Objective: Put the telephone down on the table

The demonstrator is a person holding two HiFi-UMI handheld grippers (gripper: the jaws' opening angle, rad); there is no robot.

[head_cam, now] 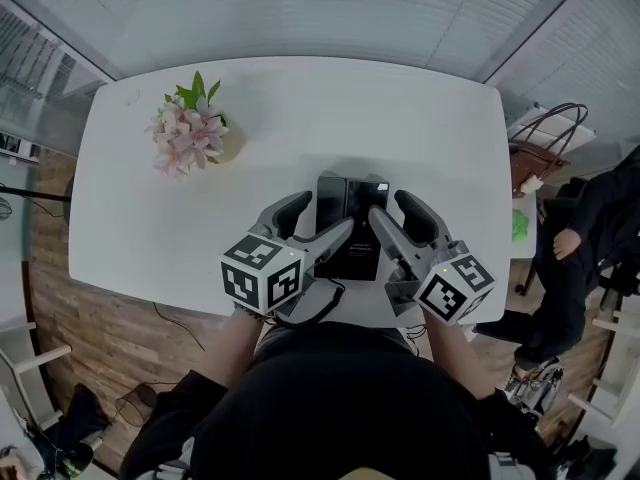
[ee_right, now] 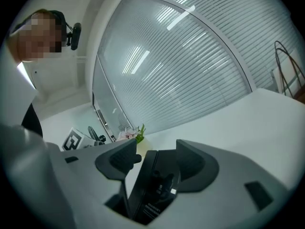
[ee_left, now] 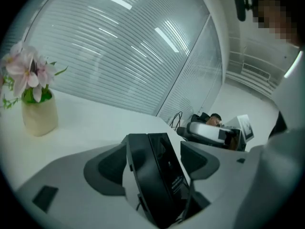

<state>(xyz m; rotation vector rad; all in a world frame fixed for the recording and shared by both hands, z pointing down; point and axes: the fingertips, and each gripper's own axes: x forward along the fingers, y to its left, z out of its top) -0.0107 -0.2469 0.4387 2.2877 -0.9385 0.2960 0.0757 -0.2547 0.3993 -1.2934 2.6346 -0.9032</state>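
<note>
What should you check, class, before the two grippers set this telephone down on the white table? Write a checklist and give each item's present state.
1. Grip of the left gripper on the telephone: ok.
2. Grip of the right gripper on it: ok.
3. Bare table ahead of the telephone: ok.
4. Clearance from the vase of flowers, far off to the left: ok.
5. Slack in the cord under the left gripper: cannot tell.

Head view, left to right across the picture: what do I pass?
pink flowers in a vase → left gripper → telephone → right gripper → bag with loop handles → person in dark clothes
</note>
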